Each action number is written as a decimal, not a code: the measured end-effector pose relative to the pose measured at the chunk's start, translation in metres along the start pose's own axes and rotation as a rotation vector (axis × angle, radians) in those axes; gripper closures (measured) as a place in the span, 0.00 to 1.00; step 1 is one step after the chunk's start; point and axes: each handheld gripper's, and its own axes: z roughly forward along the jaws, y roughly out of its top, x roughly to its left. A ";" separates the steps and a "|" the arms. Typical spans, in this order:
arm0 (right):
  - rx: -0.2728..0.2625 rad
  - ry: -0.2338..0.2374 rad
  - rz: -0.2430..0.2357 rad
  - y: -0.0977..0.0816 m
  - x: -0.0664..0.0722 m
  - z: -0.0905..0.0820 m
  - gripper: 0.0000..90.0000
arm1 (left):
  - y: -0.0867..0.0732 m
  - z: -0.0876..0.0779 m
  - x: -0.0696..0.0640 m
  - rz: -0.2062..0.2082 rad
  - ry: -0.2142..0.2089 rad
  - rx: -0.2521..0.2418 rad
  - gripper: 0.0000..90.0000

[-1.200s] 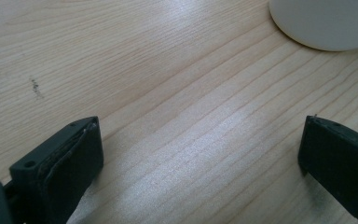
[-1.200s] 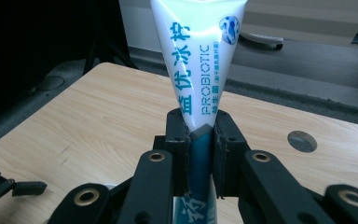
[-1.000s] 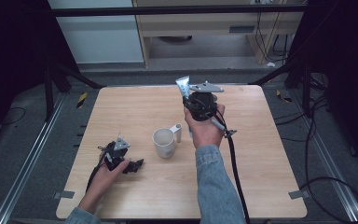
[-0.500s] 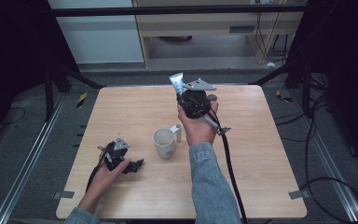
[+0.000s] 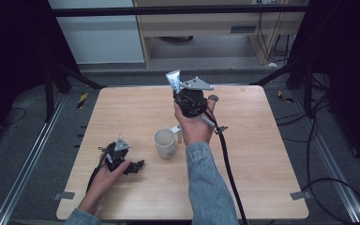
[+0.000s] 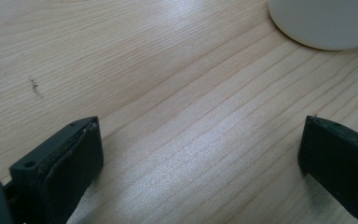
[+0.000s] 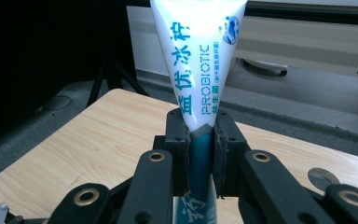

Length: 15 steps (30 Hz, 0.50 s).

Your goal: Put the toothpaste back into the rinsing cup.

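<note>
Upright, toothpaste tube (image 7: 200, 70) pinched between right gripper (image 7: 200, 161) jaws.

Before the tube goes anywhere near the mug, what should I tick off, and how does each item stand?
1. Grip on tube: the right gripper is shut on the tube, both pads pressing it. Ok.
2. Tube attitude: it stands upright above the gripper, wide crimped end up. Ok.
3. Cap on or off: the lower end is hidden behind the gripper. Cannot tell.
4. Mug: upright on the table, mouth open, apart from both grippers. Ok.
5. Mug contents: the inside is too small to read in the high view. Cannot tell.
6. Left gripper: open, low over bare wood, beside the mug, not bracing it. Ok.
</note>
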 end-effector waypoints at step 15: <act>-0.028 0.016 0.003 -0.001 0.010 0.006 0.87 | 0.000 0.000 0.000 -0.001 -0.001 -0.002 0.00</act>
